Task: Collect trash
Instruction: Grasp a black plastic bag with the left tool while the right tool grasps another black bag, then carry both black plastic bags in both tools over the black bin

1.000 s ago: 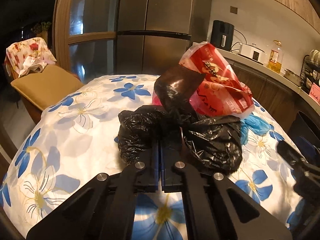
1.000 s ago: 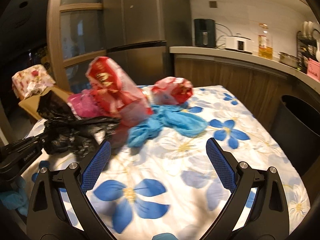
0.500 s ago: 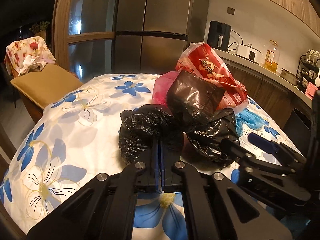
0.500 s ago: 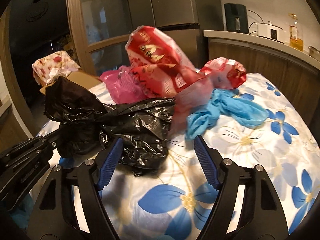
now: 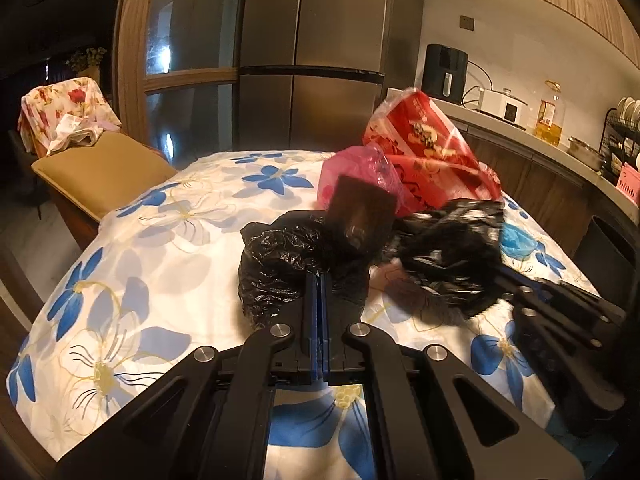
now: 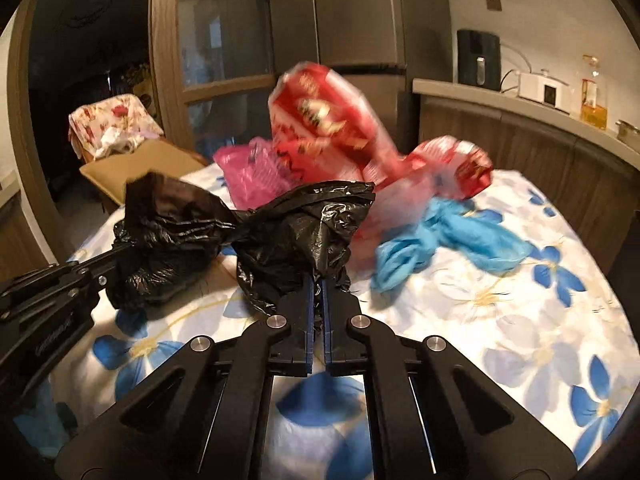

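A crumpled black trash bag [image 5: 288, 264] lies on the flowered tablecloth [image 5: 160, 248]. My left gripper [image 5: 318, 280] is shut on its left part. My right gripper [image 6: 317, 280] is shut on its right part [image 6: 304, 232]; it shows at the right in the left wrist view [image 5: 532, 300]. Behind the bag lie a red printed plastic bag [image 5: 424, 148], a pink bag [image 5: 360, 172] and a blue bag [image 6: 452, 240]. A second red bag [image 6: 452, 164] lies further back in the right wrist view.
A dark bin [image 5: 608, 248] stands by the table's right edge. A chair with a tan cushion [image 5: 96, 168] and flowered cloth stands at the left. A counter [image 5: 532, 140] with appliances runs along the right wall. A fridge [image 5: 312, 60] stands behind.
My right gripper has moved left to the black bag and closed on its right part. My left gripper has stayed shut on the bag's left part.
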A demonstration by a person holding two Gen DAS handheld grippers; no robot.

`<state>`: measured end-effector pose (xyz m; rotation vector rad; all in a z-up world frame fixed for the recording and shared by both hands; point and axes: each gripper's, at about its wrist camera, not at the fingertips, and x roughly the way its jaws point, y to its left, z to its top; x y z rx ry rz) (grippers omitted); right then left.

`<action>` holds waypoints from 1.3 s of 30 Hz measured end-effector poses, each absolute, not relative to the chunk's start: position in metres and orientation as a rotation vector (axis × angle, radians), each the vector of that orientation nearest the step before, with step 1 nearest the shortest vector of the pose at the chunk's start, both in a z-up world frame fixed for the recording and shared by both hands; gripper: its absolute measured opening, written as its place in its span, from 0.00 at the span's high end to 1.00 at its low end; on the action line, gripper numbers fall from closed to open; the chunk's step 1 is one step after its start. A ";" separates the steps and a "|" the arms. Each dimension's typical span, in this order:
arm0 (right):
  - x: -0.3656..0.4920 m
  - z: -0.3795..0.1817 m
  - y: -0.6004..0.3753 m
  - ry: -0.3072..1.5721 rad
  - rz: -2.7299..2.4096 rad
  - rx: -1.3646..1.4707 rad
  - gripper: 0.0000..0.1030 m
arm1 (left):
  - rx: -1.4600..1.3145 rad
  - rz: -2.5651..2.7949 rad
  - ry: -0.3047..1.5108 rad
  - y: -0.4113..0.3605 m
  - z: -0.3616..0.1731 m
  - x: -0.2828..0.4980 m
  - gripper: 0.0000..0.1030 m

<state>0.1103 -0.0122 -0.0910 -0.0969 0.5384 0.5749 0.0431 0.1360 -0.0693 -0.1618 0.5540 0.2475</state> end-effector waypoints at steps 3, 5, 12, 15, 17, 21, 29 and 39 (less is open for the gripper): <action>0.099 -0.082 -0.032 0.512 0.569 -0.076 0.97 | -0.163 0.251 0.539 0.136 -0.063 0.037 0.99; 0.094 -0.077 -0.042 0.497 0.560 -0.069 0.97 | -0.162 0.248 0.526 0.134 -0.058 0.034 0.99; 0.084 -0.062 -0.091 0.466 0.471 -0.034 0.97 | -0.125 0.204 0.494 0.106 -0.041 0.032 0.99; 0.085 -0.058 -0.112 0.459 0.424 -0.021 0.97 | -0.111 0.170 0.493 0.088 -0.038 0.036 0.99; 0.087 -0.054 -0.126 0.452 0.392 -0.012 0.97 | -0.101 0.150 0.493 0.076 -0.037 0.039 0.99; 0.089 -0.046 -0.156 0.428 0.321 0.009 0.97 | -0.077 0.098 0.490 0.050 -0.032 0.046 0.99; 0.091 -0.036 -0.205 0.395 0.211 0.045 0.97 | -0.035 -0.017 0.476 -0.005 -0.023 0.066 0.99; 0.102 -0.030 -0.283 0.370 0.043 0.080 0.97 | 0.012 -0.200 0.436 -0.091 -0.005 0.104 0.99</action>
